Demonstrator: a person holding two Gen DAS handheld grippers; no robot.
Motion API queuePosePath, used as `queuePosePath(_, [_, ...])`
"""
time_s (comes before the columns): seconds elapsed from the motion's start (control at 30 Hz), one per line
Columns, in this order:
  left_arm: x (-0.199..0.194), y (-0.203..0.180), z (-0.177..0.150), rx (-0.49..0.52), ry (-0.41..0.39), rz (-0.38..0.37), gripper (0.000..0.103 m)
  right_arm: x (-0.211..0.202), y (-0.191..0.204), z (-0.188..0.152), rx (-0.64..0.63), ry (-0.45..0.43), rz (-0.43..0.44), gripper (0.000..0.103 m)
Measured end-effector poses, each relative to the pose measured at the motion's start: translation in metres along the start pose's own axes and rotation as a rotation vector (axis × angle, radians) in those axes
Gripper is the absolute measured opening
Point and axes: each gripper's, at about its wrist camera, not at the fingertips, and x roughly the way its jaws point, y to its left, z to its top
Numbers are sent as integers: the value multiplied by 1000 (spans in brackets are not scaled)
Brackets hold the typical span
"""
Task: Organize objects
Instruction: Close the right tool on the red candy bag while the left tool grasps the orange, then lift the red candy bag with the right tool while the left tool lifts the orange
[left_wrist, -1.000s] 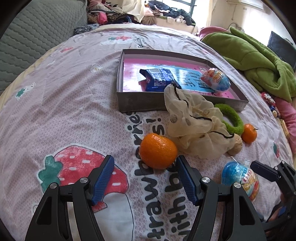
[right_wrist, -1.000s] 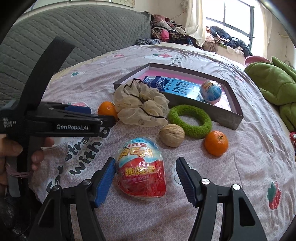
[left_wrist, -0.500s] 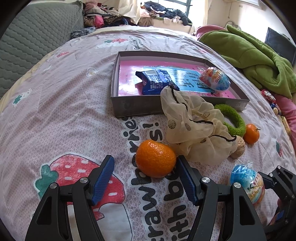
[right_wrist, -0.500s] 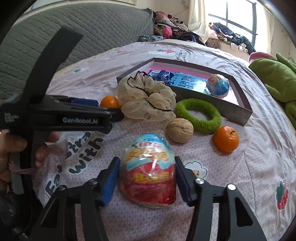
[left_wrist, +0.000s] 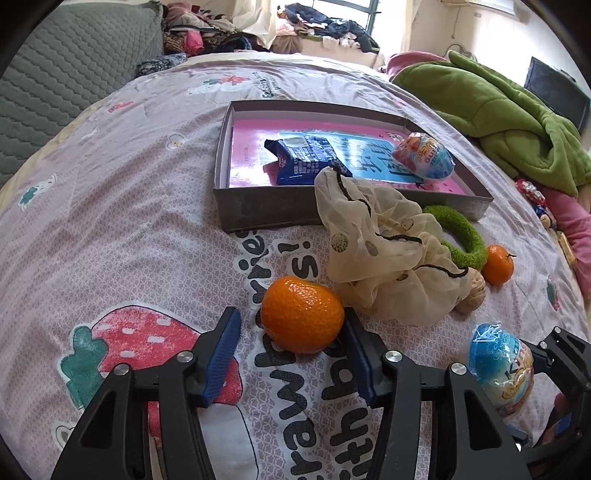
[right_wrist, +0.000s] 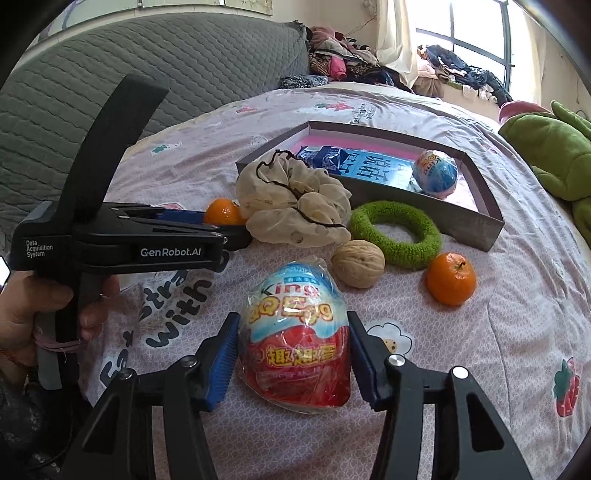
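On the bedspread (left_wrist: 110, 206) a shallow box (left_wrist: 258, 212) lay farthest off, holding a snack packet (left_wrist: 306, 158) and a wrapped egg (left_wrist: 424, 157). Before it sat a cloth pouch (left_wrist: 380, 254), a ring (right_wrist: 397, 232) and walnut (right_wrist: 357, 263) beside it, a mandarin (left_wrist: 302, 314) nearer.

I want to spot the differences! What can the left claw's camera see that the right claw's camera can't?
Only the left view shows the big strawberry print on the sheet and the dark screen beyond the green blanket.

Only the right view shows the hand holding the left claw, and the red half of the toy egg.

Both show the box, cloth bag, green ring, walnut and two oranges.
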Motion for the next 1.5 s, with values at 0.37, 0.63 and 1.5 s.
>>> queuePosePath(0.37, [-10,-4,-3,-3,-2,-18,42,-1,-2,-1,11,-3,8,55])
queuePosePath(0.63, [-20,-7,-9,9,-6,-15,42,-9,-7,4,23,-28,-7,55])
queuePosePath(1.5, [-87,-8,-14,-2,-145,8,42,-50,7,18,41,-123,-39,55])
